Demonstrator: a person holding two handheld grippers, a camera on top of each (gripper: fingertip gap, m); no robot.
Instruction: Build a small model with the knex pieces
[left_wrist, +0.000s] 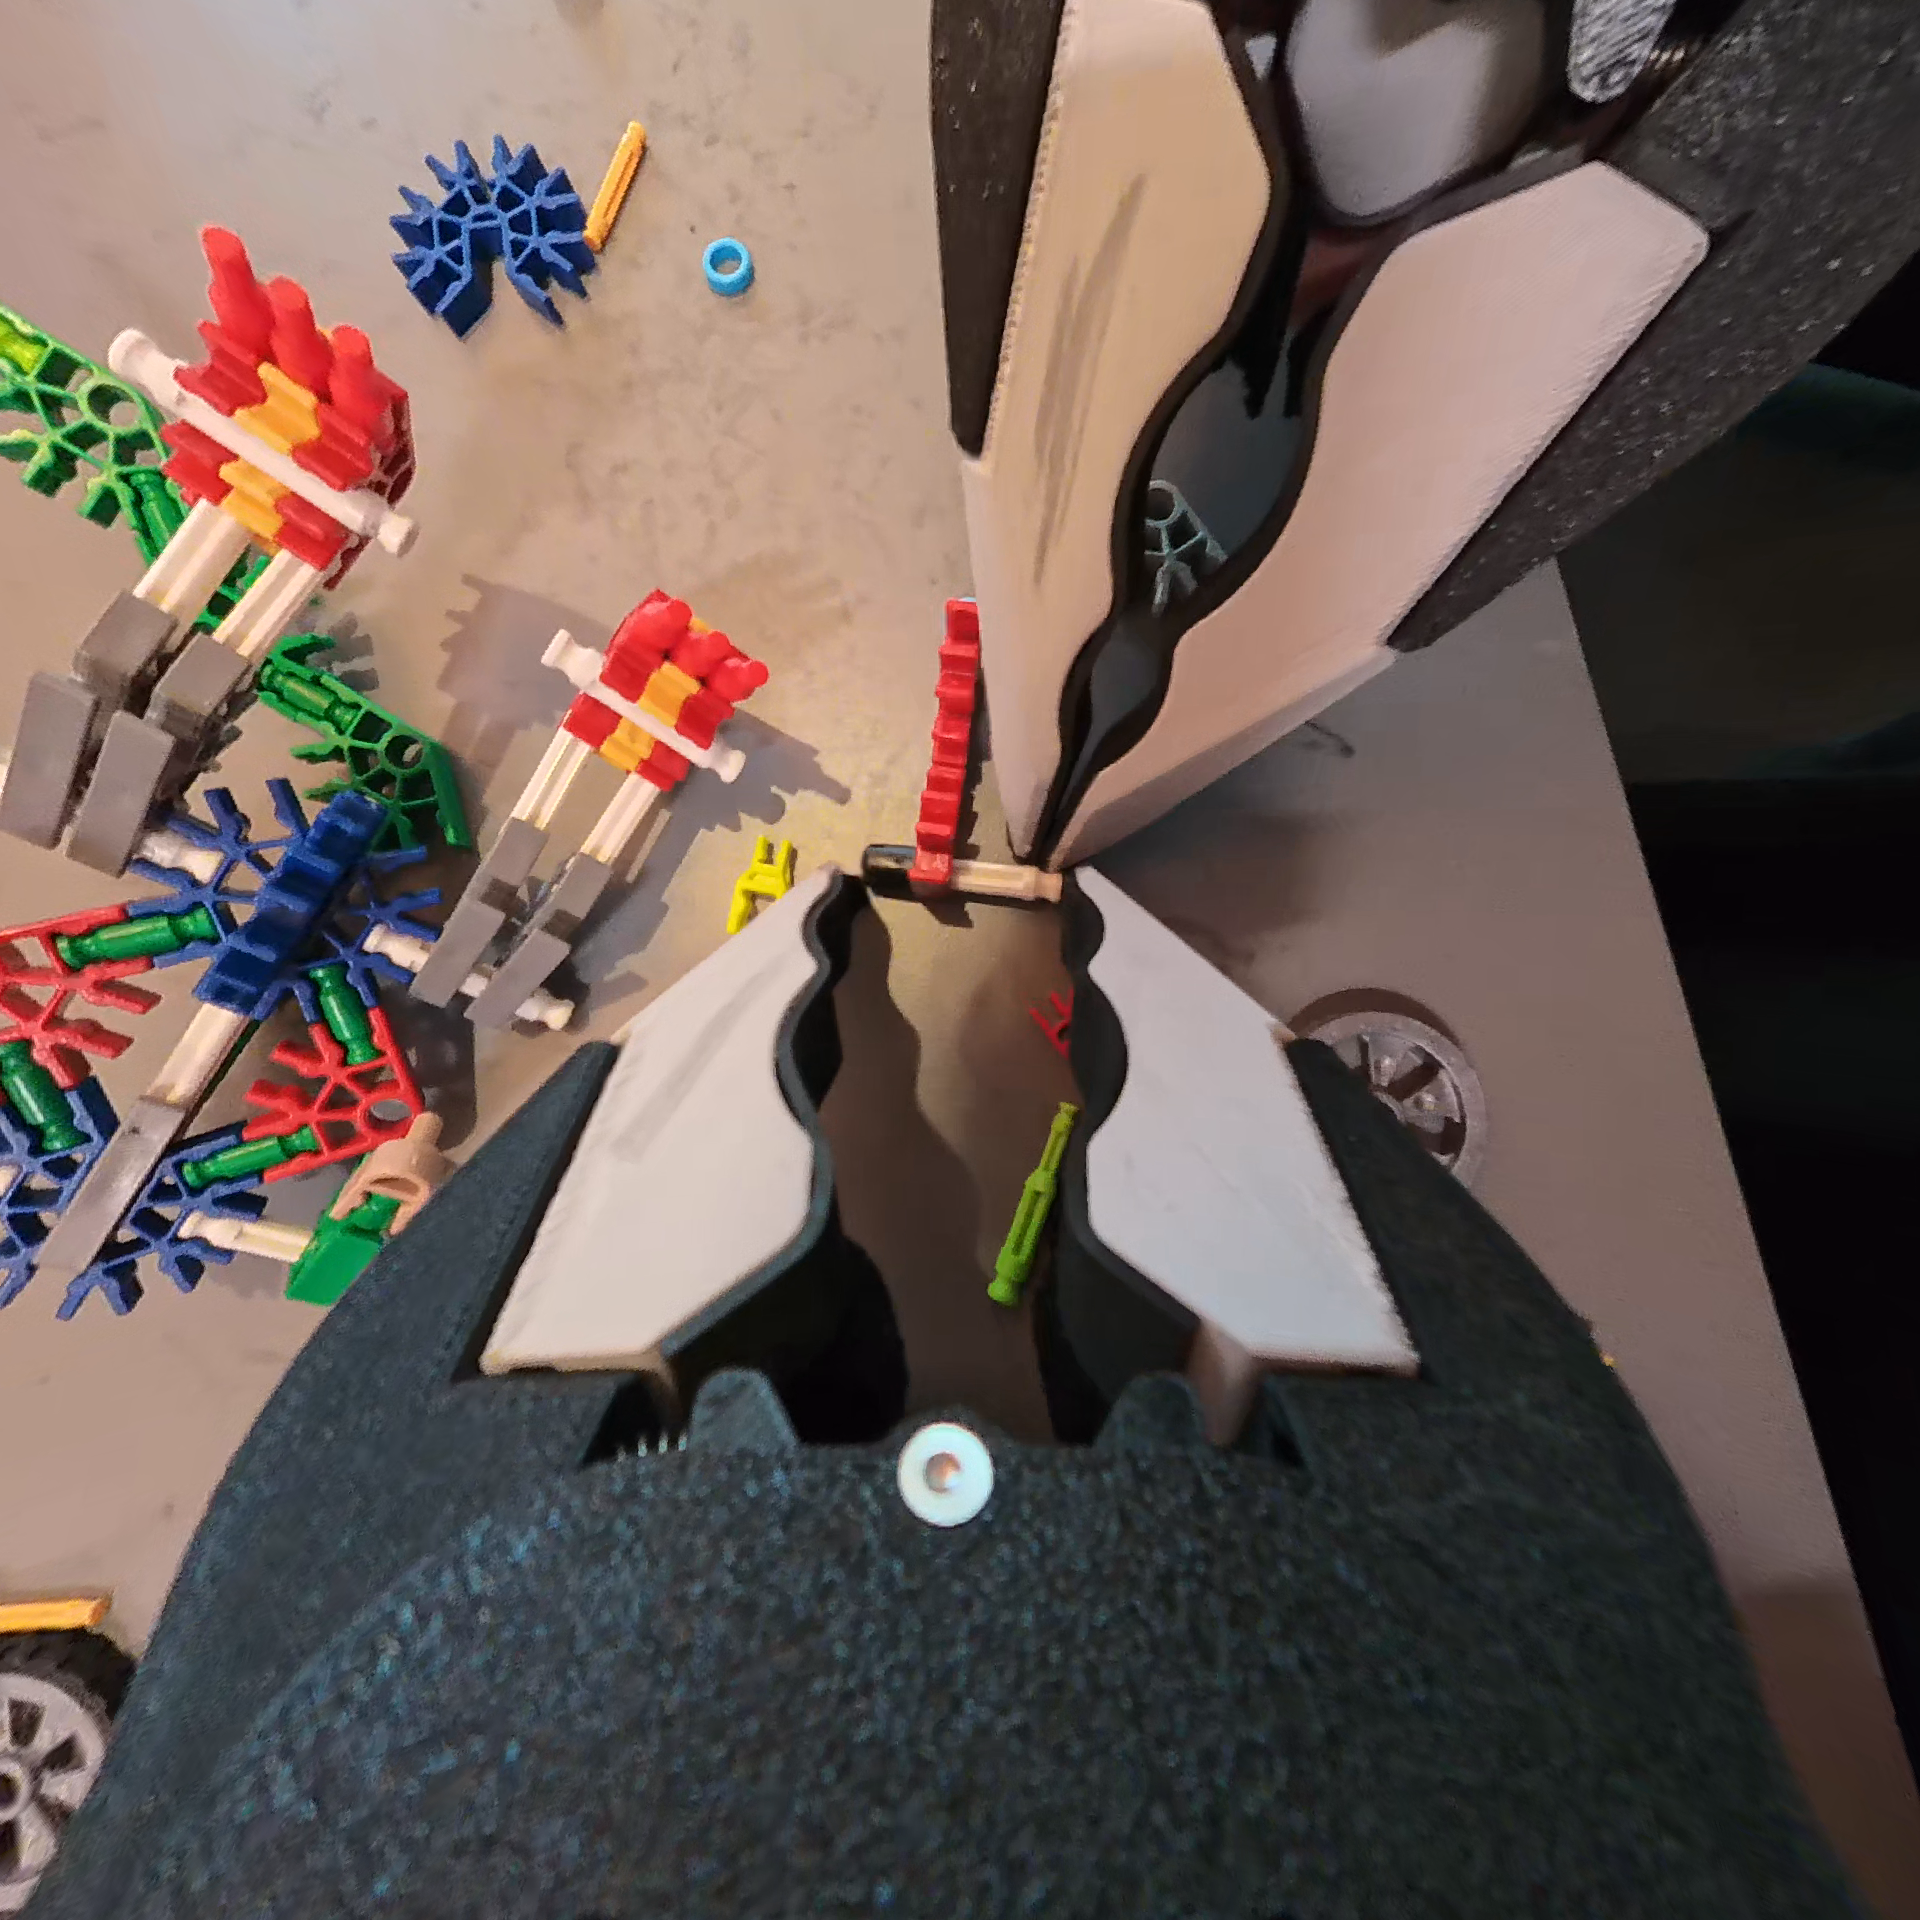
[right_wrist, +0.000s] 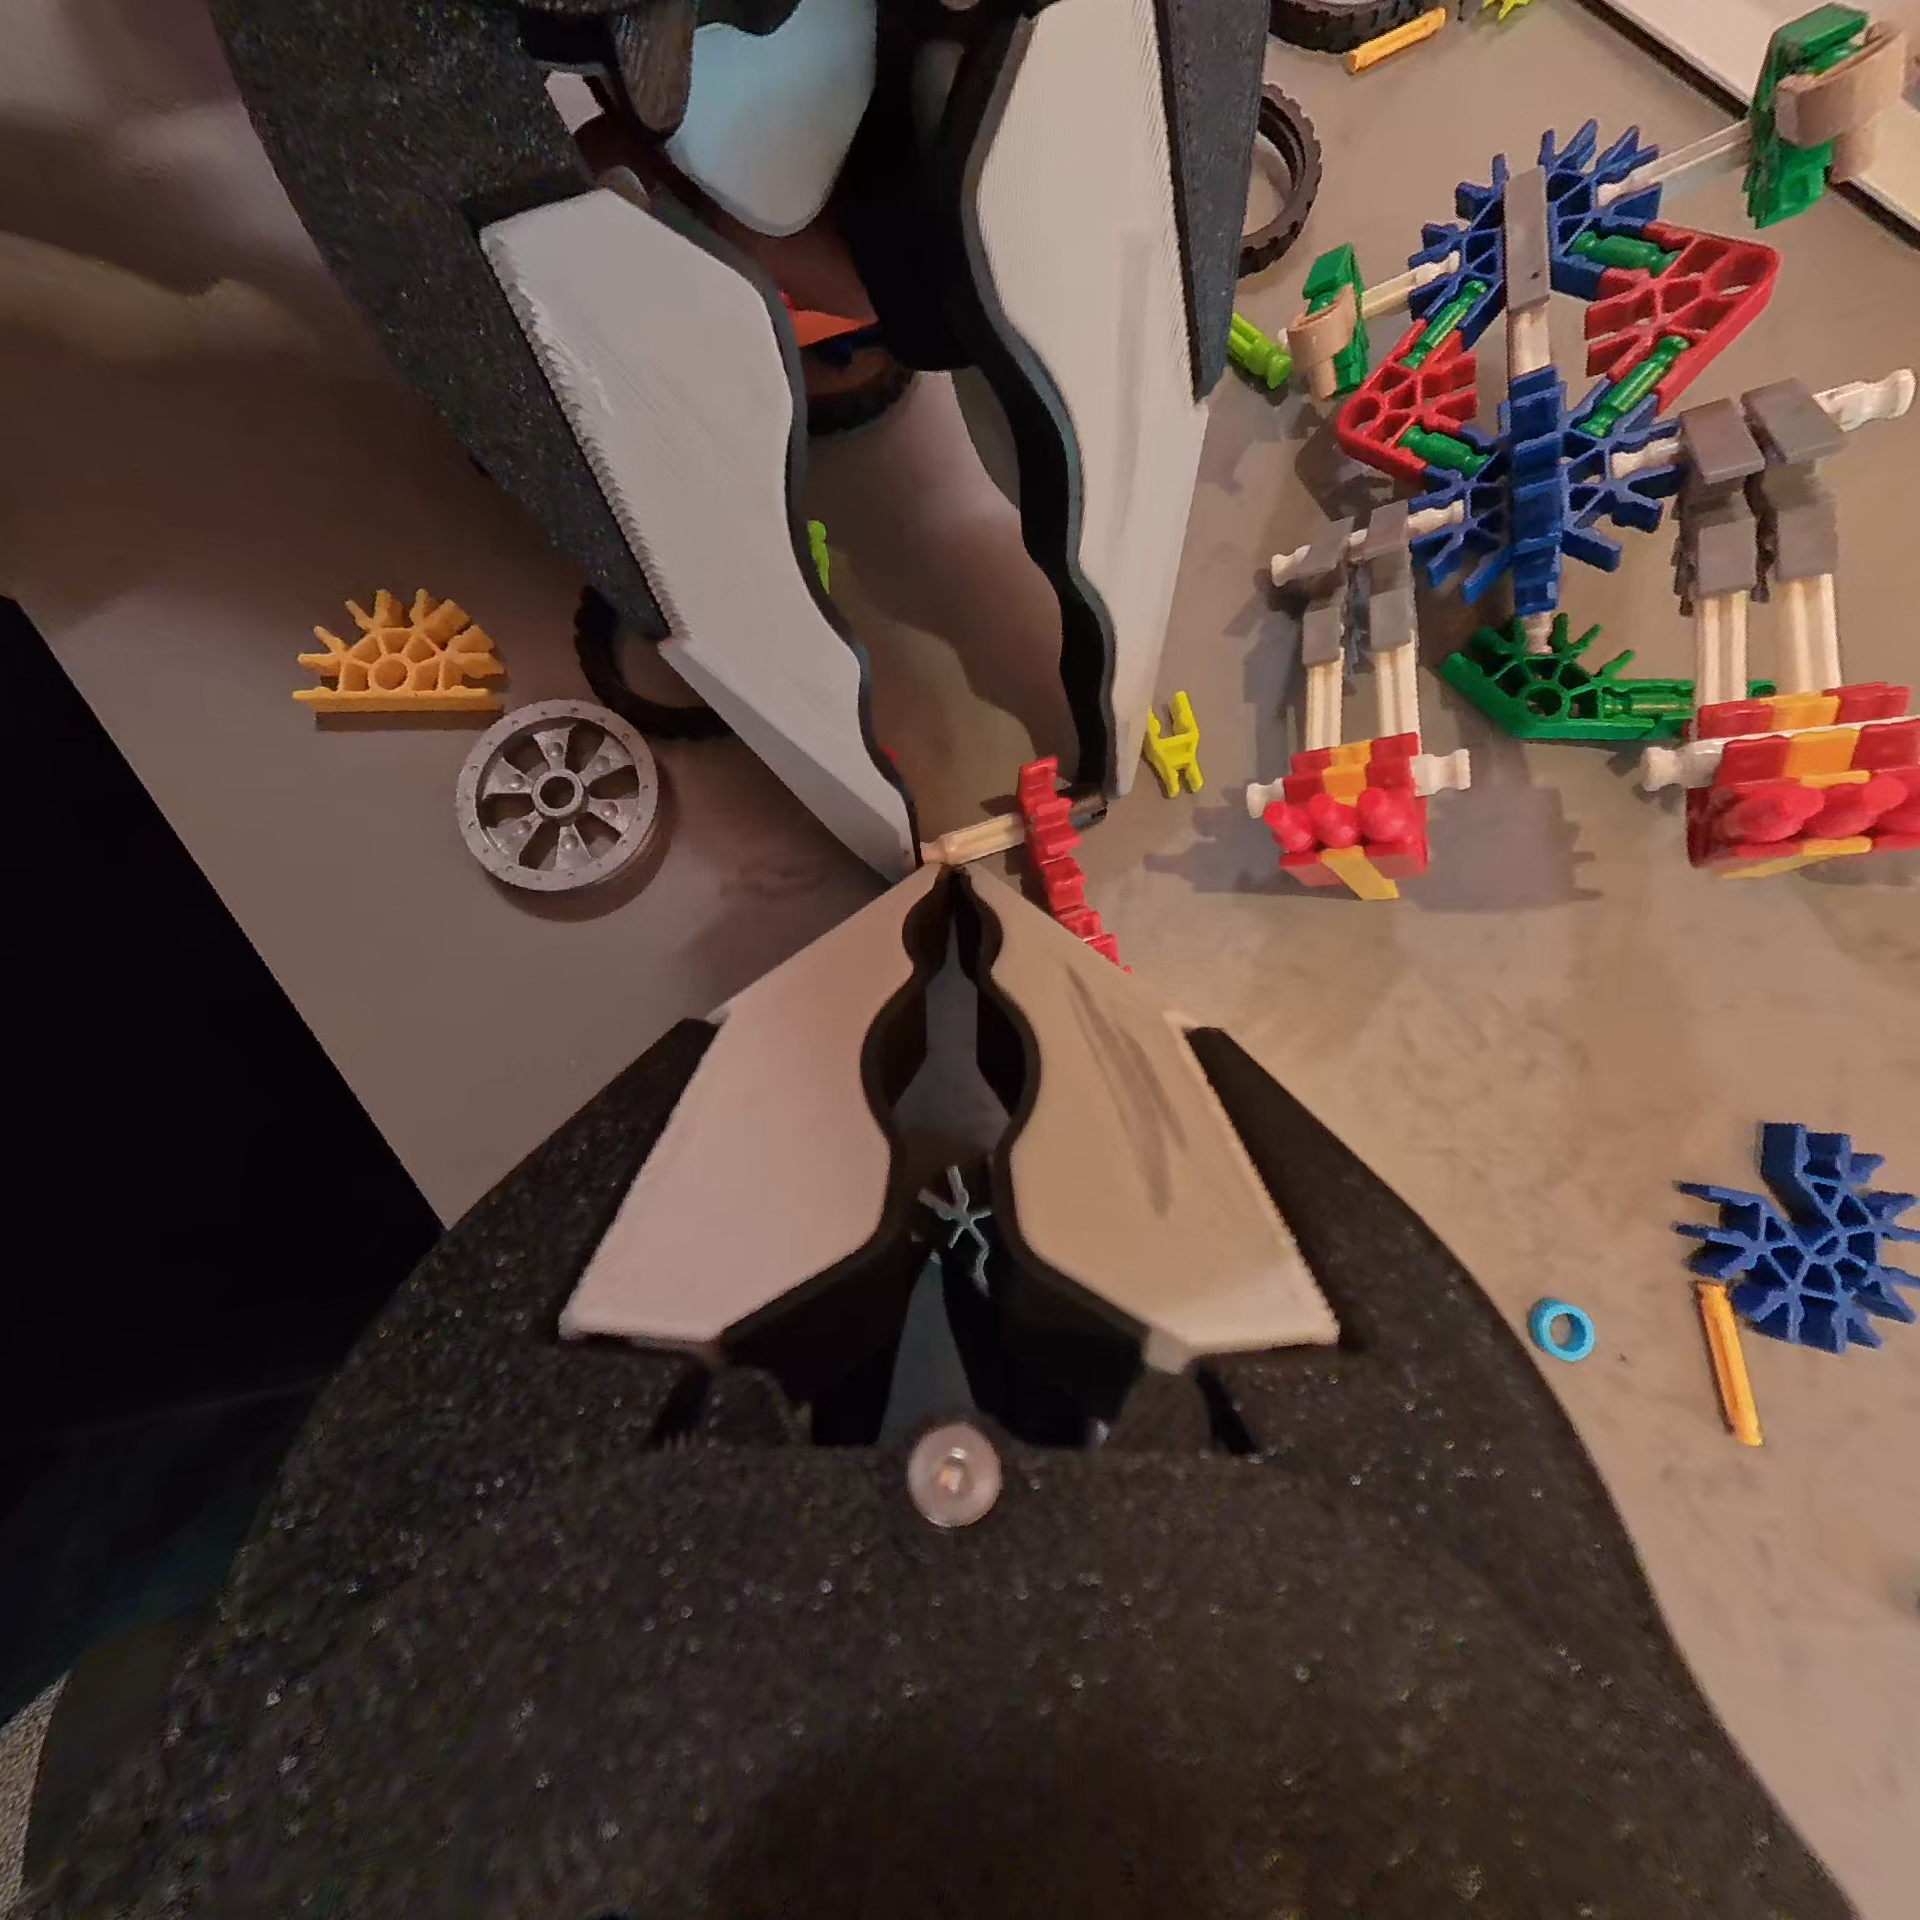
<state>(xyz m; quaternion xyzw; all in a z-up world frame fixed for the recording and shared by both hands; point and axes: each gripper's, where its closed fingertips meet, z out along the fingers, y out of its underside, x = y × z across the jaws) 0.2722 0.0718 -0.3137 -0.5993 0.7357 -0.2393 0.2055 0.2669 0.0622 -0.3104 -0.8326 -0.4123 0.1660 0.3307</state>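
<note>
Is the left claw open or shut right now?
Open. In the left wrist view the left claw has its fingers spread wide, bare table showing between them, either side of the white rod.

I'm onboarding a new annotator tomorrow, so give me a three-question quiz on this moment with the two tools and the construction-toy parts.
1. True or false: the right tool is shut on the end of the cream rod.
2. What colour is the stacked connector piece threaded on that rod? A) blue B) red C) yellow
3. Fill in: the left tool is ____, its fingers either side of the rod.

Key: 1 true; 2 B; 3 open.
</note>
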